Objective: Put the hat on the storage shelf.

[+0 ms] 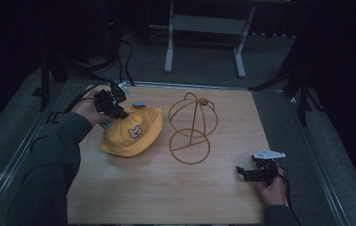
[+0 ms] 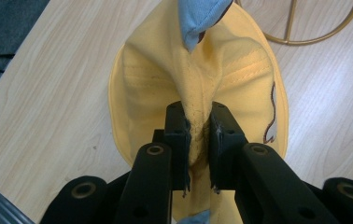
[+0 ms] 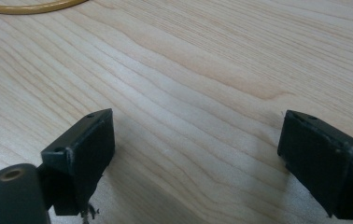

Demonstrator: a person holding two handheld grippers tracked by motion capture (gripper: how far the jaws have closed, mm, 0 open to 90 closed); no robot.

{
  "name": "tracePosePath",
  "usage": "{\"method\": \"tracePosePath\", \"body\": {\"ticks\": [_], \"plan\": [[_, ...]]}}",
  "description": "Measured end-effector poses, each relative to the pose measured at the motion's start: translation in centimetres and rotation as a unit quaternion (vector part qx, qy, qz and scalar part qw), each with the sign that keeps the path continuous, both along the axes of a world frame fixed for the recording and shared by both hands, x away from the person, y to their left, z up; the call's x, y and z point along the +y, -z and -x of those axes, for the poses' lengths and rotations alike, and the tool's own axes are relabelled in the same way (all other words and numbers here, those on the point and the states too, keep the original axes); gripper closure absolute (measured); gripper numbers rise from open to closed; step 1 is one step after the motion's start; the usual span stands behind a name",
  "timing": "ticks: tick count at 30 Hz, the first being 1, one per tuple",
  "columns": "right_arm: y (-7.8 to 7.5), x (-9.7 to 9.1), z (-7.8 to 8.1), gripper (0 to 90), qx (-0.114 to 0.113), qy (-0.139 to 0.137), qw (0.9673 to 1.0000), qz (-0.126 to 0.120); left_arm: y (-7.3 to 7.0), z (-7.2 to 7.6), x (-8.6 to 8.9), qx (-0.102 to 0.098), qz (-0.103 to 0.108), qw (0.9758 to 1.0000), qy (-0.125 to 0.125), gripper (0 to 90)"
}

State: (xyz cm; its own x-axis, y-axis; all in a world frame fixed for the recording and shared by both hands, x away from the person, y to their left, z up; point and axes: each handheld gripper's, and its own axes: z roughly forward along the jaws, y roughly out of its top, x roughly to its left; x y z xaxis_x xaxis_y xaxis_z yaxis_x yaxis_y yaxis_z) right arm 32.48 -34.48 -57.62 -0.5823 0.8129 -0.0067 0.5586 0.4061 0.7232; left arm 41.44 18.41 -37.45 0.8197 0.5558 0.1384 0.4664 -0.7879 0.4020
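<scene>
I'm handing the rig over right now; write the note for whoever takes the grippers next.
Left gripper: shut on a pinched fold of the yellow hat, which lies on the table left of the wire hat stand.
Right gripper: open, holding nothing, low over bare wood near the table's right edge.
Done: hat gripped.
Left: probably lift the hat and seat it on the stand's dome.

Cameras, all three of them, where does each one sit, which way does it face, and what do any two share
High view: above the person's side, facing forward and down on the table; both sleeves, left gripper, right gripper.
Left gripper view: on that gripper, looking along shut jaws pinching the yellow hat.
Right gripper view: low over bare wood, jaws apart.
Shared: the wire hat stand appears in all three.
</scene>
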Motion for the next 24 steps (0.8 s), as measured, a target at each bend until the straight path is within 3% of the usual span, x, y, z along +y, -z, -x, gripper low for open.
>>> {"method": "tracePosePath", "body": {"ticks": [9,19,24], "plan": [[0.0,0.0,0.0,10.9,0.0,0.0,1.0,0.0,-1.5,0.6,0.5,-0.01,0.0,0.9999,0.014,79.7],[0.0,0.0,0.0,10.9,-0.001,0.0,1.0,-0.001,-2.7,1.2,1.5,-0.015,0.034,0.9992,0.019,79.6],[0.0,0.0,0.0,11.0,-0.001,0.0,1.0,-0.001,-3.3,1.4,1.7,-0.02,0.029,0.9991,0.022,79.7]]}}
